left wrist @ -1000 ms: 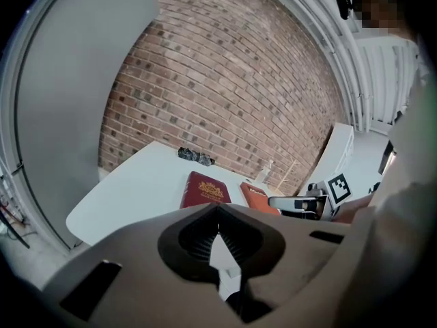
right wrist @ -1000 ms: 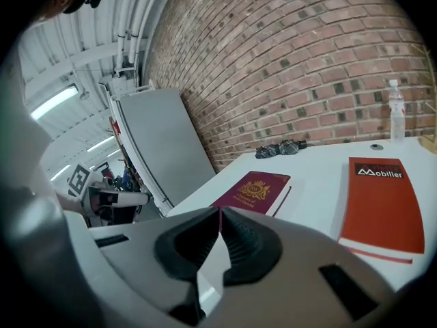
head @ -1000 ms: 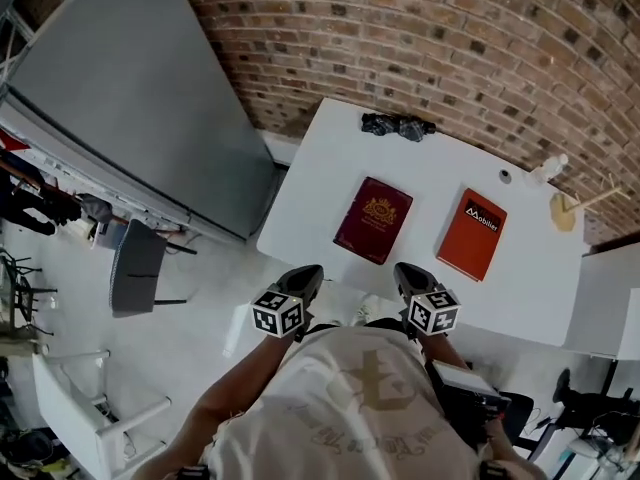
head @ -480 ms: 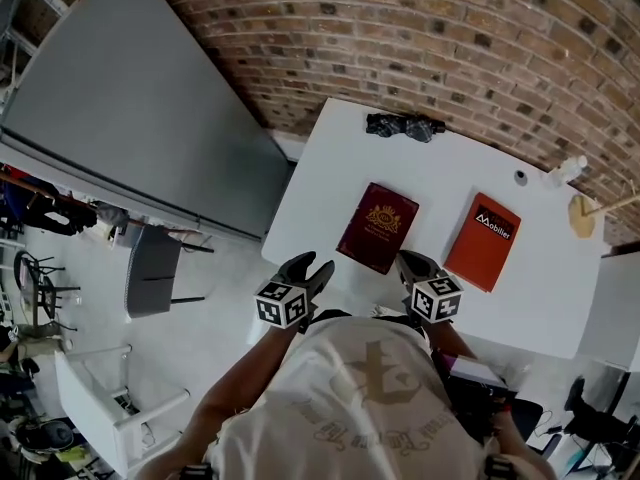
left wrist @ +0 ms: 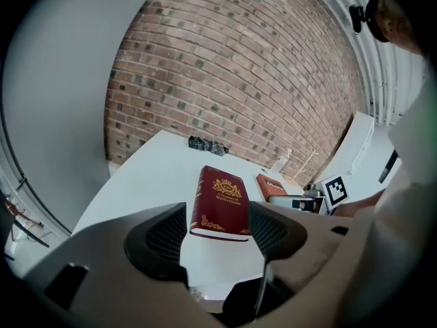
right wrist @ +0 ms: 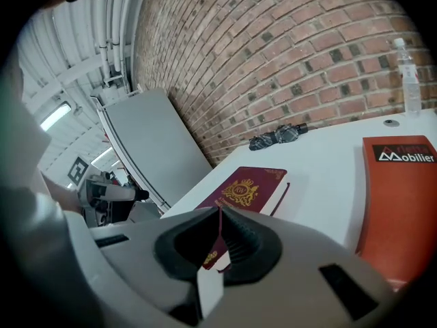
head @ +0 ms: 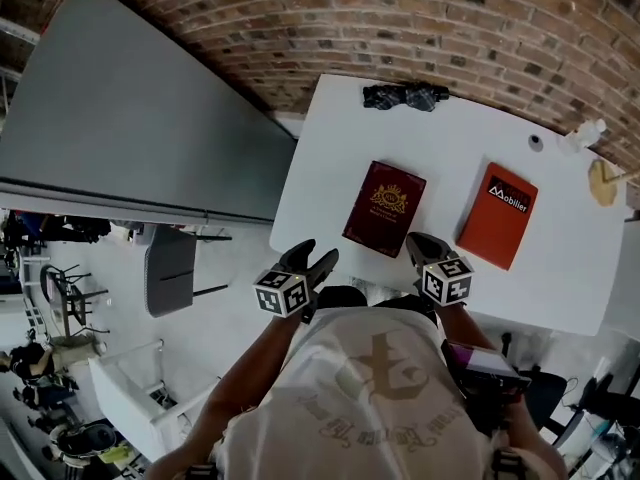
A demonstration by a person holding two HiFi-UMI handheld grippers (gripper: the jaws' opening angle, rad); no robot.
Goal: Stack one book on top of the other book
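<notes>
Books, two, both closed, flat on the white table (head: 330,168), none stacked
- maroon book (head: 385,208), gold crest up: straight ahead of the left gripper (head: 315,253), and seen in the left gripper view (left wrist: 222,203) through the gap of the jaws, beyond them and untouched; just ahead of the right gripper (head: 418,240) and slightly to its left (right wrist: 249,186)
- orange book (head: 498,215): ahead and to the right of the right gripper, apart from the maroon book; white lettering on a dark label at its far end (right wrist: 399,197)

Grippers, two, each with one marker cube (head: 282,293)
- left gripper (left wrist: 217,234): jaws apart, having just been opening, nothing gripped
- right gripper (right wrist: 220,214): jaws closed tip to tip, empty

Other things, one each, beyond both books
- dark bundle (head: 405,96) at the table's far edge, ahead of the left gripper
- clear bottle (head: 583,135), far ahead and right of the right gripper
- brick wall (head: 400,18) behind the table
- grey panel (head: 130,128), left of the left gripper

Pose: both forearms reach forward from the person's torso, side by side, grippers level with each other at the table's near edge and tilted down towards the tabletop, the maroon book's near end between their lines
</notes>
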